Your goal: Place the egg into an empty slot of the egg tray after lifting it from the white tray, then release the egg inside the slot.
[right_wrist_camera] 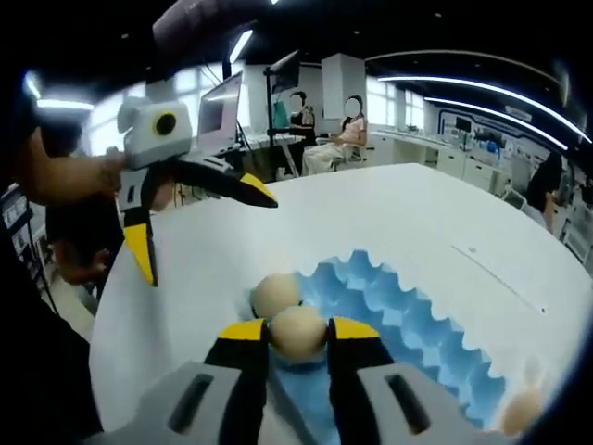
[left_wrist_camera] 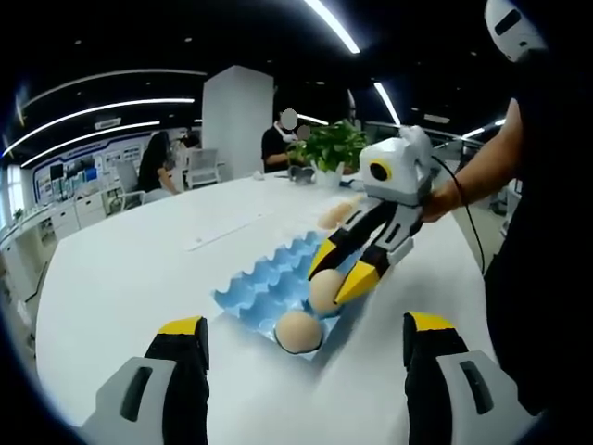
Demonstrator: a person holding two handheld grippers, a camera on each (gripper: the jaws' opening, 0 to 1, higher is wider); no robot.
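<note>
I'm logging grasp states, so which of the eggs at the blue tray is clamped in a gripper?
The egg between the right gripper fingers, over the blue egg tray. The other egg sits free in the corner slot beside it.

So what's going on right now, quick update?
Right gripper shut on egg over the blue egg tray. Left gripper open, holding nothing. One egg already seated in an end slot; nothing in the way.
</note>
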